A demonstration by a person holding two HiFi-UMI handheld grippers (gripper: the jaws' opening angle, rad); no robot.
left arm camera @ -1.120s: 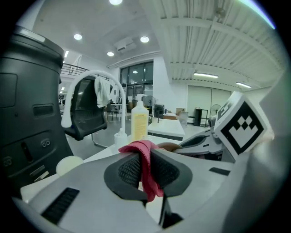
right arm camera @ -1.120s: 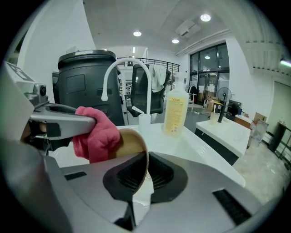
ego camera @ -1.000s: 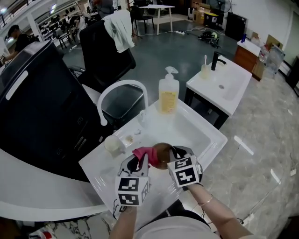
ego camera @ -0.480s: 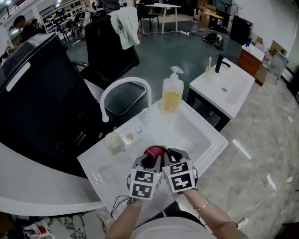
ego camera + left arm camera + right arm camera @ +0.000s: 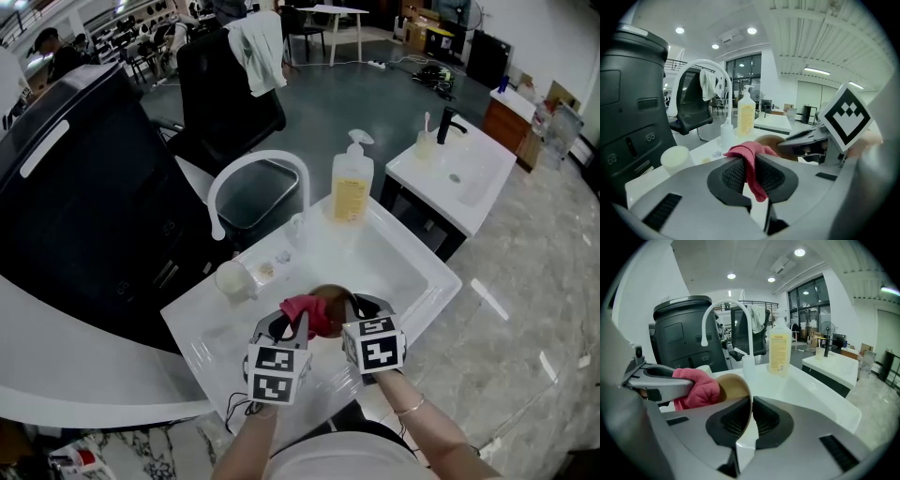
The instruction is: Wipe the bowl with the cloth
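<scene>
The bowl [image 5: 730, 389] hangs tipped on its side over the white sink [image 5: 403, 270], its rim pinched between the fingers of my right gripper [image 5: 751, 414]. My left gripper [image 5: 749, 169] has its fingers clamped on the red cloth [image 5: 749, 152], which presses into the bowl's mouth.

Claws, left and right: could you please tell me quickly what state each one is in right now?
Left claw: closed on the red cloth.
Right claw: closed on the rim of the brown bowl.
</scene>
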